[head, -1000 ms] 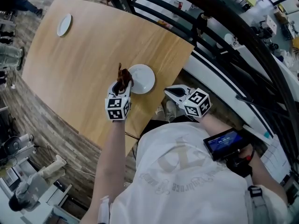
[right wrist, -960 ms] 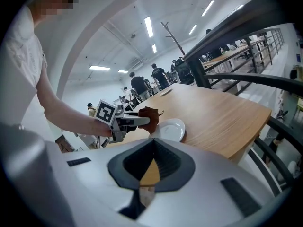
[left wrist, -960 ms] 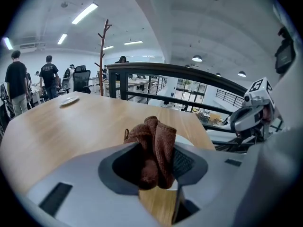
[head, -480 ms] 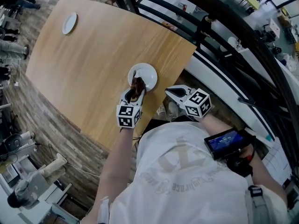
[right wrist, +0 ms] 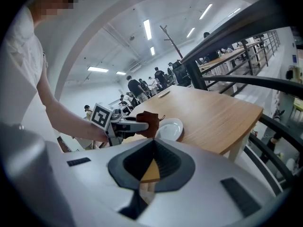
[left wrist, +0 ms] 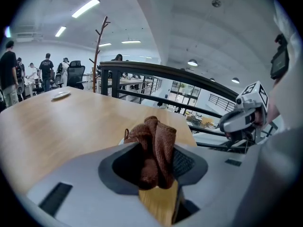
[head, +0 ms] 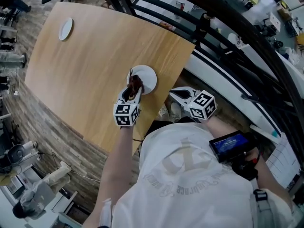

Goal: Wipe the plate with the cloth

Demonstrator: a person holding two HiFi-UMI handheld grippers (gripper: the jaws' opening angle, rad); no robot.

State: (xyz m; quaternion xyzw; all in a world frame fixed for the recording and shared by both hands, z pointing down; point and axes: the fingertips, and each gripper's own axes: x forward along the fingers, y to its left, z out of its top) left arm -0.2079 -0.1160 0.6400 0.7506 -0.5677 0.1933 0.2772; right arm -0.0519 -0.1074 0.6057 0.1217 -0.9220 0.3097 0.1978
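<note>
Covering the plate [head: 148,76] rim: cloth [head: 136,84].

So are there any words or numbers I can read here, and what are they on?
No text reads clearly.
The blue screen: writing too small to read.
The shirt: faint print, unreadable.
The cubes on left gripper and right gripper: patterns only, no words.
</note>
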